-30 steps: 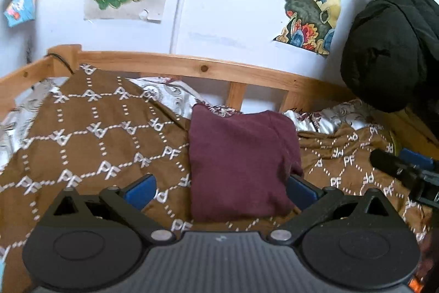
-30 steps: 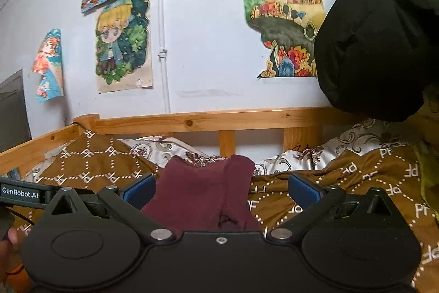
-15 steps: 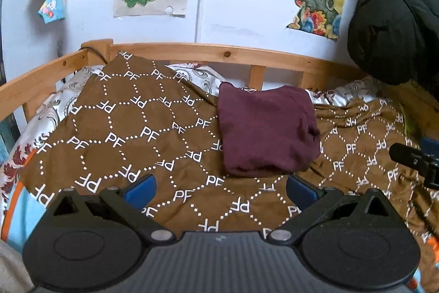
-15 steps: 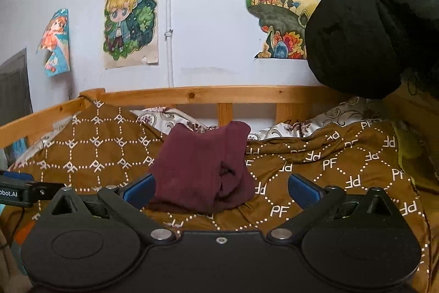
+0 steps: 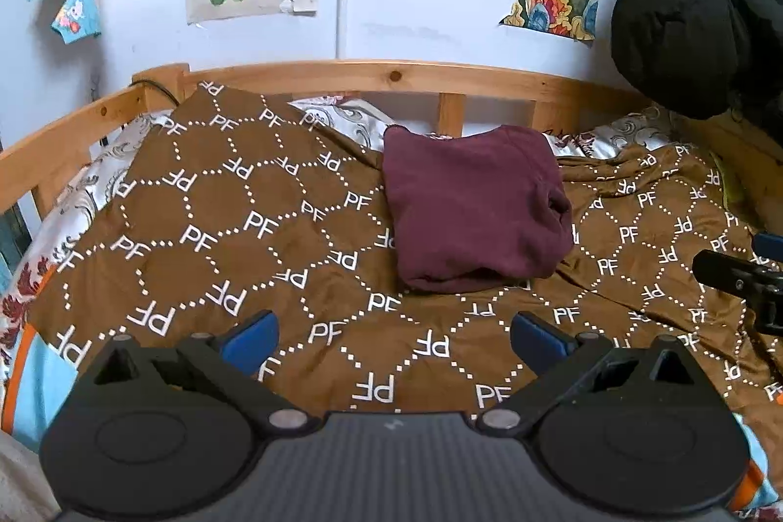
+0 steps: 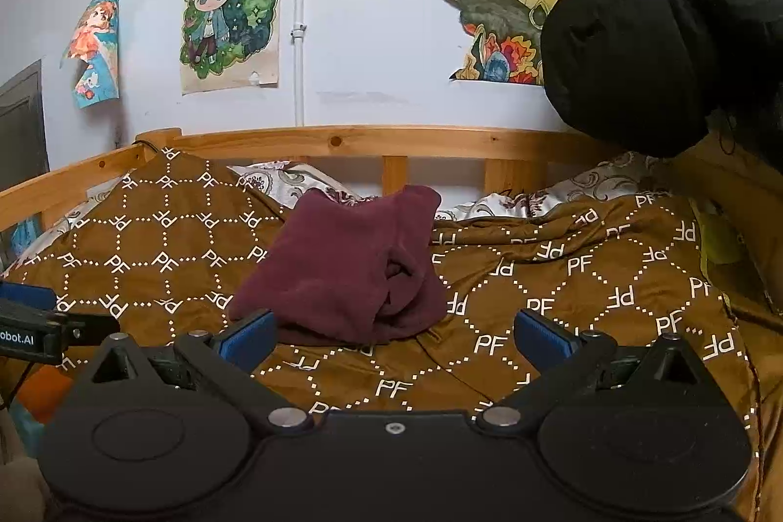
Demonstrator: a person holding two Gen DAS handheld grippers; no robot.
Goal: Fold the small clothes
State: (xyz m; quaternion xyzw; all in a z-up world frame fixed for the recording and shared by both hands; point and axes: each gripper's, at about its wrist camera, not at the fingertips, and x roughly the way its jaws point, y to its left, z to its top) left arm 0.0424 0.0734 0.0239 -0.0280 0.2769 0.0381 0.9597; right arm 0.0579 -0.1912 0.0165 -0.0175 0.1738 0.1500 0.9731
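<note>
The maroon garment (image 5: 472,206) lies folded in a soft, light bundle on the brown bedspread (image 5: 235,228), near the wooden headboard rail (image 5: 391,79). Left gripper (image 5: 391,338) and right gripper (image 6: 394,333) hover with jaws spread, empty. Limp fabric: pinch a layered edge.

Right gripper (image 5: 748,272) cut off at frame edge; black coat (image 6: 675,18) cropped top and right.
</note>
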